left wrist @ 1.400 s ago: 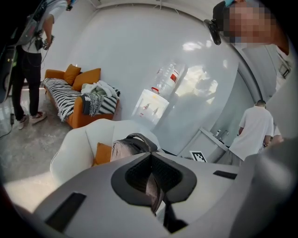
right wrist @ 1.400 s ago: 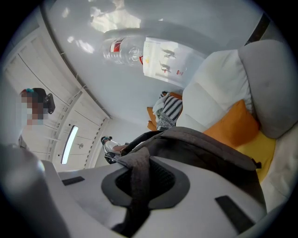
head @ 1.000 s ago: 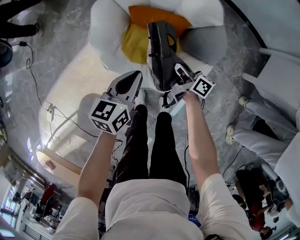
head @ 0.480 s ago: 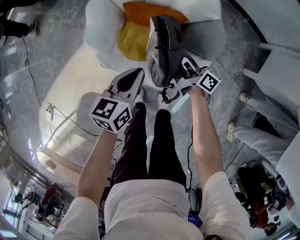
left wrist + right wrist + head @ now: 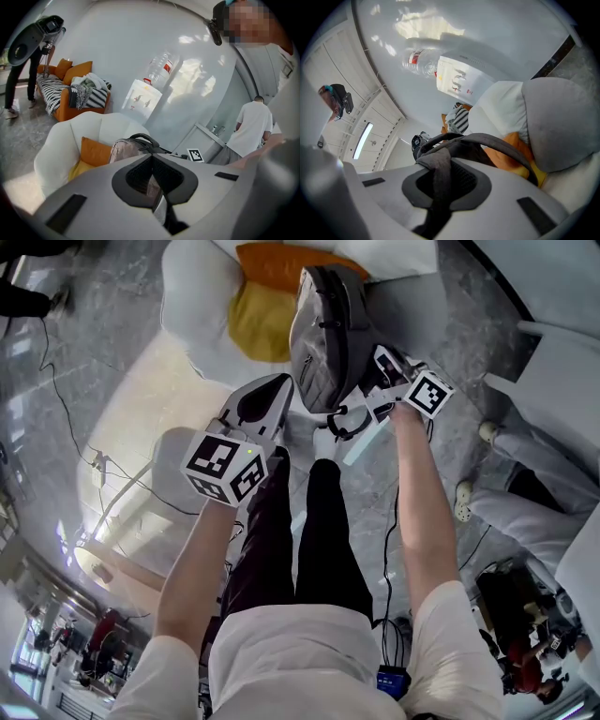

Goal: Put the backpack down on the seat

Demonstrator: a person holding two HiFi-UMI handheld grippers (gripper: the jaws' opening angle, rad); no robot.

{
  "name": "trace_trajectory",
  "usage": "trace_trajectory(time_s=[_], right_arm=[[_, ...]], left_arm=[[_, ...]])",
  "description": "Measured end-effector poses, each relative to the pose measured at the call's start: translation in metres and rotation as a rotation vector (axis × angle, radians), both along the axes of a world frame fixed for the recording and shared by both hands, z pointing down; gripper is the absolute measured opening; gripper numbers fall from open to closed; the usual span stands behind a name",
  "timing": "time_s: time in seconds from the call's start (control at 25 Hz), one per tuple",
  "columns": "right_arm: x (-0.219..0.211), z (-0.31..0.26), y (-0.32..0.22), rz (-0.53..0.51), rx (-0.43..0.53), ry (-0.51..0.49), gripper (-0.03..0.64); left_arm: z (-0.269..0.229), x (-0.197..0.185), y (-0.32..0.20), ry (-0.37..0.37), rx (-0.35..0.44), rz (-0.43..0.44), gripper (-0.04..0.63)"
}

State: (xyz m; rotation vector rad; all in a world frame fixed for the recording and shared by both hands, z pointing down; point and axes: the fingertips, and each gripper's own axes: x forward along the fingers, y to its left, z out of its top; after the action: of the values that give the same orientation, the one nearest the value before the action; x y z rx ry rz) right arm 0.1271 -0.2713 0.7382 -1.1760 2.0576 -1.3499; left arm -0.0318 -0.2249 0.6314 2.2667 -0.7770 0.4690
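A grey backpack hangs upright at the front edge of the white armchair, over its seat. An orange cushion and a yellow cushion lie on that seat. My right gripper is shut on a backpack strap, which runs between its pads. My left gripper hovers just left of the backpack, jaws together, and I see no contact. In the left gripper view the backpack sits beyond the left gripper. A thin slit between the pads shows something pale that I cannot identify.
A water dispenser stands against the curved white wall behind the armchair. A striped and orange sofa is at far left. People stand at left and right. Cables trail on the floor. White furniture is at right.
Both grippers and the backpack have moved toward the armchair. The backpack now overlaps more of the cushions and seat. The right grip on the strap is unchanged.
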Motion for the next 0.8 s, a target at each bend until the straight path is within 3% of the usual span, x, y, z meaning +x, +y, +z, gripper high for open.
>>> trace_trajectory(time_s=[0.8], right_arm=[[0.079,0.037,-0.005,0.019,-0.037,0.148,0.043]], left_arm=[[0.017,0.054,-0.004,0.018,0.015,0.048,0.017]])
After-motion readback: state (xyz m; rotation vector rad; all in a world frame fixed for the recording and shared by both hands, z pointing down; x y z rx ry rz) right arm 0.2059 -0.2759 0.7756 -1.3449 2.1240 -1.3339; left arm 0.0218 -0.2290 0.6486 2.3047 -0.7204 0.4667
